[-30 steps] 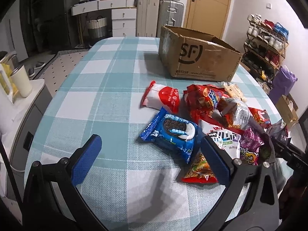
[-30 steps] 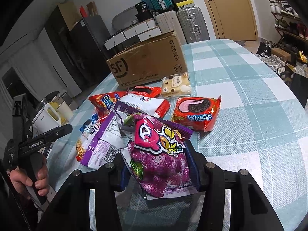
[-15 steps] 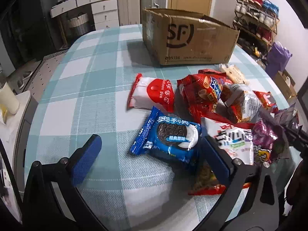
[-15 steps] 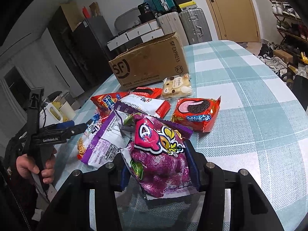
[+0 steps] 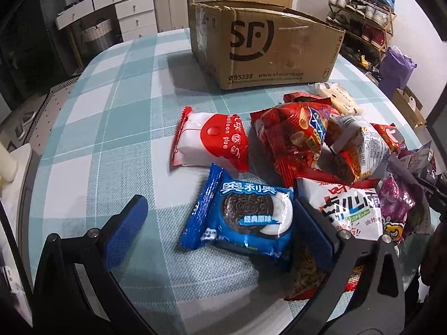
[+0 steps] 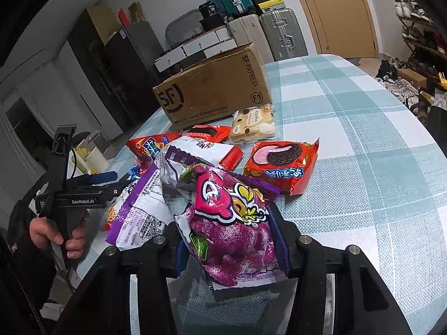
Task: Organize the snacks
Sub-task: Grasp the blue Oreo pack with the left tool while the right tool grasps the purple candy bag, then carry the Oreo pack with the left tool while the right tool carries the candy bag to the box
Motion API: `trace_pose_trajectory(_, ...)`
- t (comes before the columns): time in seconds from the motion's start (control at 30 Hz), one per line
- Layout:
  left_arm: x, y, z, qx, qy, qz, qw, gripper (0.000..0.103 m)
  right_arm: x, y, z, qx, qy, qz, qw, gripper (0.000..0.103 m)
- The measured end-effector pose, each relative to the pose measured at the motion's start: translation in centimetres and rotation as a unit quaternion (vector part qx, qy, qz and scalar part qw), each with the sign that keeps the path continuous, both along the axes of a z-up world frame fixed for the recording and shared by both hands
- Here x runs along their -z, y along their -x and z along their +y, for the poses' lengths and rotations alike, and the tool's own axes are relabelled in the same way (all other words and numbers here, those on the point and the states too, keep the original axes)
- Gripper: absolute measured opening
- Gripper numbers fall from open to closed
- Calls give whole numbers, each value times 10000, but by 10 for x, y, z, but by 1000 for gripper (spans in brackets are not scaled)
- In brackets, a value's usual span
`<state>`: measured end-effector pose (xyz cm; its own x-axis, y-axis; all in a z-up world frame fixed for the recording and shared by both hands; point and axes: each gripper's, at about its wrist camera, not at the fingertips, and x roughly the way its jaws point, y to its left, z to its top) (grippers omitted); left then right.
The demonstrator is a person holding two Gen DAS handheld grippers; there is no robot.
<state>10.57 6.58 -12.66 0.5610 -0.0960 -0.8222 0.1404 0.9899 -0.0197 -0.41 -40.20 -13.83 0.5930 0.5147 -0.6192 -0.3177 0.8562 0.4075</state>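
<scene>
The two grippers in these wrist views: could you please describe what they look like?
Both are black handheld frames with silver bolts and two fingers faced with blue pads. The left gripper shows thick, textured blue pads. Seen from the right wrist, its black pistol-style handle bears white "GenRobot.AI" lettering, with a thin black cable nearby. The right gripper has the same build.

Bare checked tablecloth left of the snack pile, cardboard box blocking beyond.

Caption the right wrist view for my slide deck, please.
Right gripper clamps a purple grape-candy bag above scattered snack packets, brown cardboard box behind.
</scene>
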Motion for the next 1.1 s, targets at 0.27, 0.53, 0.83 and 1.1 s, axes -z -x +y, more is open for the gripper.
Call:
trace_pose_trajectory(0.27,2,2,-4,499,286,-12,9983,48,-4,1,-3,50,-10,-37,10000,50)
trace_pose_trajectory(0.53,-6,12,-3,505,328,-141,9981,42,-16,7,0,60,28,-157,9999,50)
trace_pose_trajectory(0.83,-35,35,12,297,515,-426,9973,42,-40,13,10,-39,89,-418,9991,50)
trace_pose_trajectory(1.1,-80,39,15,206,762,-780,9938,42,-77,10,25,-220,66,-824,9963,50)
